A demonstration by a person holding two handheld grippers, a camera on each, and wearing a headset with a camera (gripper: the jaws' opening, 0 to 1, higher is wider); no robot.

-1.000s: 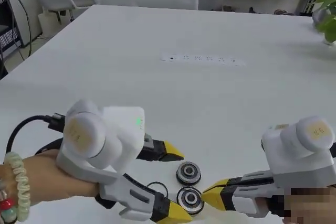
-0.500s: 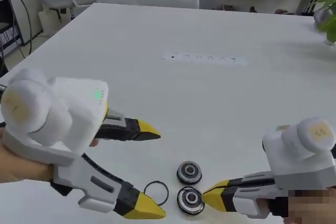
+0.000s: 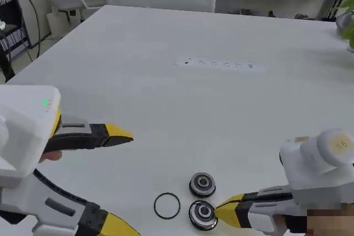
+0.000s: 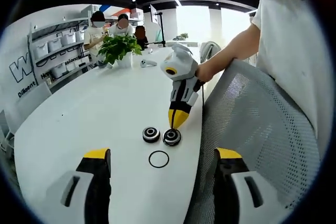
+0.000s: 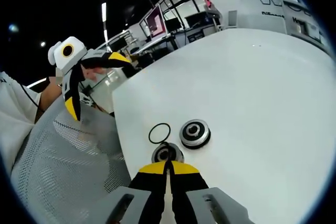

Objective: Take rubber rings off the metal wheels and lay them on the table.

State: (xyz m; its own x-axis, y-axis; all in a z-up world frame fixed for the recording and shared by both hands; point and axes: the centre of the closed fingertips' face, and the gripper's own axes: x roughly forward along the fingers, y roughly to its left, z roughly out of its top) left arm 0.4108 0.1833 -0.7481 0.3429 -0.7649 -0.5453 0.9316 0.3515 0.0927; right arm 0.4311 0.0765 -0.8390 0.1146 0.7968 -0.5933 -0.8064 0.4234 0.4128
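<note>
A smooth, matte white table (image 3: 193, 109) carried the work near its front edge. Two small round metal wheels sat there side by side, just touching or nearly so: the far metal wheel (image 3: 202, 184) and the near metal wheel (image 3: 202, 214). Each was a bright silvery disc with dark concentric bands and a dark hub. Just beside the near wheel lay a thin black rubber ring (image 3: 167, 193), a plain loop of fine cord flat on the tabletop and clear of both wheels.

The left gripper (image 3: 131, 185), white-bodied with black fingers and wedge-shaped yellow tips, was held off to the side with its jaws spread wide and nothing between them. The right gripper (image 5: 168, 165), of the same build, had its yellow tips pressed together into one point. That point rested against the rim of the near wheel, but it could not be told whether anything was pinched there.

A grey mesh chair back (image 4: 247, 124), finely perforated, stood at the table's edge.
</note>
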